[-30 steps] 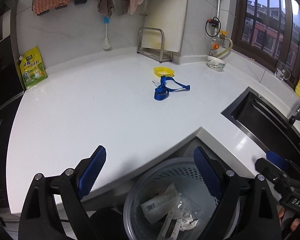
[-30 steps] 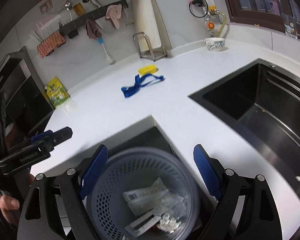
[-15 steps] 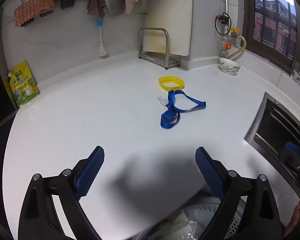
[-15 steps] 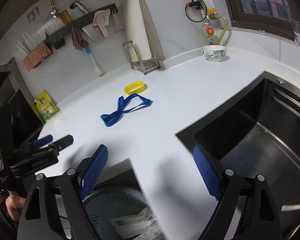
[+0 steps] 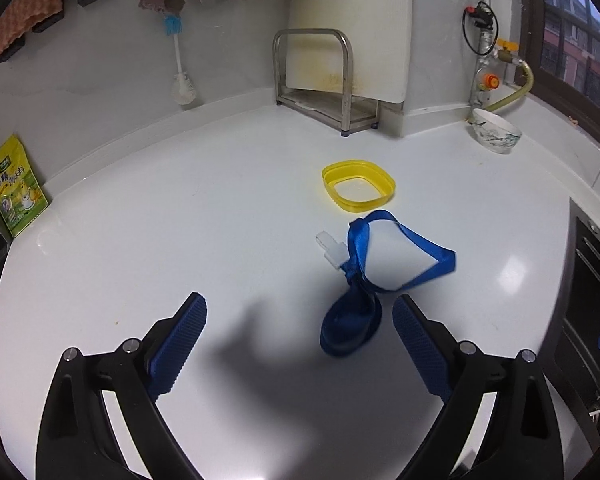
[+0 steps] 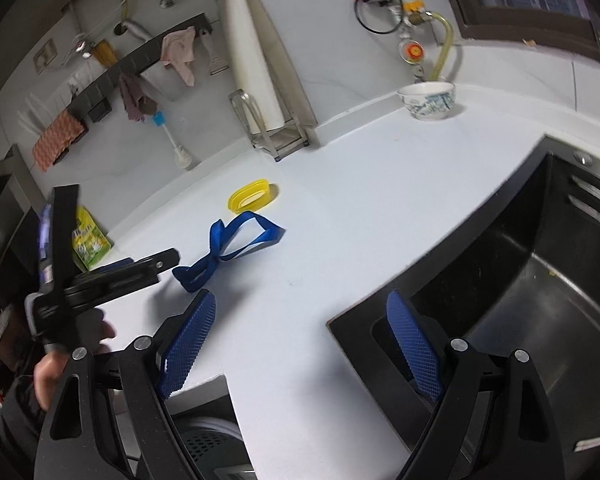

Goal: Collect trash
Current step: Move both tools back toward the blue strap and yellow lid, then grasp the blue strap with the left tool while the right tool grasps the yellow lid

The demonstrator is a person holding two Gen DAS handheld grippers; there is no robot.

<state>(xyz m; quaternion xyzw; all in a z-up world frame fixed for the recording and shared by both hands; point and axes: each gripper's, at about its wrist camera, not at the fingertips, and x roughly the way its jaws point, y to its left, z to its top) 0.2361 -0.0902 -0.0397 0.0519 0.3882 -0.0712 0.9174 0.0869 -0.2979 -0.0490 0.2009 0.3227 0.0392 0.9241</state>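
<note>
A blue ribbon (image 5: 374, 276) lies in a loose loop on the white counter, its folded end just ahead of my left gripper (image 5: 300, 340), nearer the right finger. A small white plastic piece (image 5: 332, 249) sits at the ribbon's left, and a yellow plastic ring (image 5: 358, 185) lies behind it. My left gripper is open and empty. The right wrist view has the same ribbon (image 6: 228, 252) and yellow ring (image 6: 254, 196). My right gripper (image 6: 302, 340) is open and empty above the counter's edge by the sink. The grey trash basket (image 6: 212, 446) shows below the counter.
A black sink (image 6: 540, 280) fills the right side. A patterned bowl (image 5: 496, 136) and a metal rack holding a white board (image 5: 324, 88) stand at the back wall. A yellow-green pouch (image 5: 14, 192) leans at the far left. The other hand-held gripper (image 6: 112, 280) shows left.
Both grippers have moved away from the trash basket and forward over the counter. The left one now sits close to the blue ribbon. Both stayed open.
</note>
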